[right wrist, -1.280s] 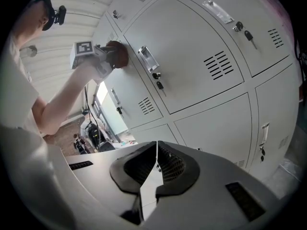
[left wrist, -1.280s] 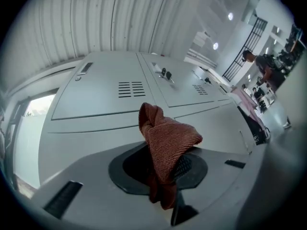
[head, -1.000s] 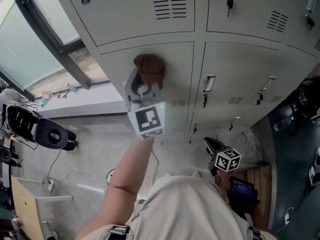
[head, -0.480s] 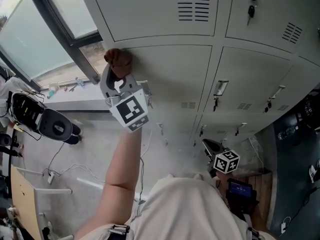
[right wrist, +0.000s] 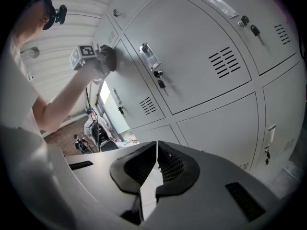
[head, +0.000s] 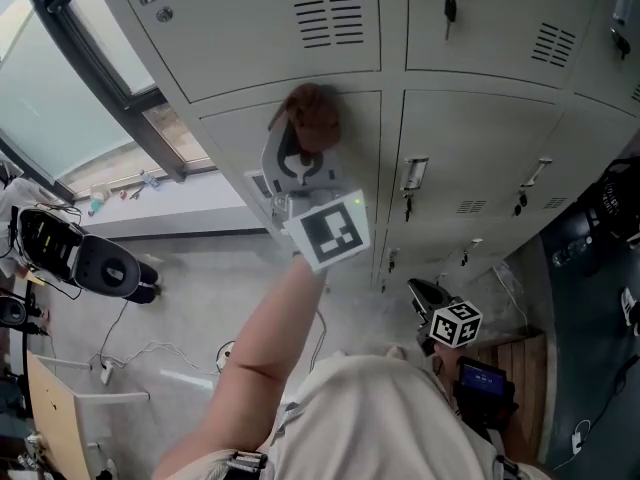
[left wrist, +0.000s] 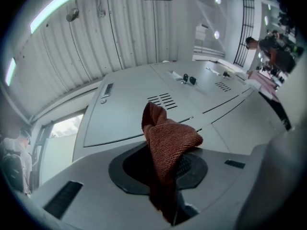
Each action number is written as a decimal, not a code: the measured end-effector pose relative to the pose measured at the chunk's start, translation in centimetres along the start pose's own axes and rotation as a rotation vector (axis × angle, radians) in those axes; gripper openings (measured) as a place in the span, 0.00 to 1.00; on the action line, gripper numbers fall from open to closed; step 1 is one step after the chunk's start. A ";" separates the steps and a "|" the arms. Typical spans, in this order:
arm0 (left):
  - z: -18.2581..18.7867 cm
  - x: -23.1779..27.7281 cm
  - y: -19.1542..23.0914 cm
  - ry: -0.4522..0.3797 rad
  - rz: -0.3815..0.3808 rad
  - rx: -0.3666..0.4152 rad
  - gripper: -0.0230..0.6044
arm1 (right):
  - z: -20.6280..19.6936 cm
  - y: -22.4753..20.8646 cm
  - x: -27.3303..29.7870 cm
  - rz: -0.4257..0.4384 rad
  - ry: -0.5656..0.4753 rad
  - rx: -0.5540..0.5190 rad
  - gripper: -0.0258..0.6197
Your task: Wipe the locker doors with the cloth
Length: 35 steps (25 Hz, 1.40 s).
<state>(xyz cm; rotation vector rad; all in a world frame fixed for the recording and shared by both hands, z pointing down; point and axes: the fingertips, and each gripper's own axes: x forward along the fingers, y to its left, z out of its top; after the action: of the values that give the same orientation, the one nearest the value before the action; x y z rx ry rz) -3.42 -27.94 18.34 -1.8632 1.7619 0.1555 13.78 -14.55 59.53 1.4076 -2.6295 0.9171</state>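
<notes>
A brown-red cloth (head: pixel 313 116) is pressed against the grey locker door (head: pixel 250 138) near that door's top edge, with my left gripper (head: pixel 305 138) shut on it. In the left gripper view the cloth (left wrist: pixel 168 143) bunches up between the jaws and hides the locker surface right behind it. My right gripper (head: pixel 432 303) hangs low beside my body, its jaws closed together with nothing between them (right wrist: pixel 157 150). From the right gripper view the left gripper (right wrist: pixel 103 56) and the cloth show far up on the locker bank.
Lockers with vents (head: pixel 330 20), keys (head: pixel 450 10) and handles (head: pixel 414 173) fill the wall. A window (head: pixel 70 78) and sill stand at the left. On the floor lie cables (head: pixel 150 353) and a black device (head: pixel 85 258). A dark table (head: pixel 600 298) is at right.
My left gripper with the cloth swept left along the door's top edge, then back right to near the door's upper right corner. The right gripper has stayed put.
</notes>
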 end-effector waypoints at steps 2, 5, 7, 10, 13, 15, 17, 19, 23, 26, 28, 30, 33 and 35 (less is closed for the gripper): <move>1.0 0.4 -2.4 -0.001 -0.055 -0.029 0.16 | 0.2 -0.4 -0.3 0.002 -0.004 0.002 0.07; 2.8 1.2 -5.4 -0.005 -0.130 -0.042 0.16 | 0.4 -1.1 -0.8 0.008 -0.007 0.007 0.07; 3.6 1.5 -7.0 -0.015 -0.170 -0.018 0.16 | 0.5 -1.6 -1.1 0.012 -0.006 0.010 0.07; 2.3 0.8 -8.8 0.005 -0.213 0.005 0.16 | 0.2 -2.2 -1.5 0.020 0.004 0.016 0.07; -1.2 -0.8 -10.0 0.082 -0.233 -0.048 0.16 | 0.0 -2.7 -1.8 0.040 0.020 0.017 0.07; -3.7 -2.2 -11.3 0.143 -0.270 -0.072 0.16 | 0.0 -2.9 -1.9 0.058 0.033 0.007 0.07; -5.9 -4.1 -12.3 0.195 -0.317 -0.113 0.16 | 0.3 -2.5 -2.1 0.094 0.034 -0.023 0.07; -8.0 -7.0 -12.5 0.232 -0.357 -0.158 0.16 | 1.1 -1.5 -2.1 0.153 0.017 -0.075 0.07; -12.4 -12.8 -11.1 0.346 -0.389 -0.210 0.16 | 3.4 0.5 -1.9 0.249 -0.026 -0.200 0.07; -15.2 -16.5 -9.6 0.441 -0.405 -0.247 0.16 | 4.8 1.6 -1.8 0.280 -0.044 -0.254 0.07; -16.7 -18.8 -8.7 0.484 -0.407 -0.258 0.16 | 5.5 2.1 -1.7 0.297 -0.055 -0.265 0.07; -18.2 -20.9 -8.1 0.525 -0.397 -0.285 0.16 | 5.9 2.6 -1.4 0.312 -0.057 -0.267 0.07; -20.3 -23.6 -7.7 0.568 -0.389 -0.382 0.16 | 5.6 3.1 -0.7 0.322 -0.045 -0.263 0.07; -21.1 -24.7 -7.5 0.579 -0.394 -0.422 0.16 | 5.3 3.5 -0.3 0.323 -0.036 -0.262 0.07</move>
<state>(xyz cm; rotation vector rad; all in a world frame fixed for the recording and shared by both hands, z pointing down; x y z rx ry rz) -5.58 -16.24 49.48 -2.7354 1.7555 -0.2010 12.57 -15.54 53.43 0.9693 -2.9252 0.5360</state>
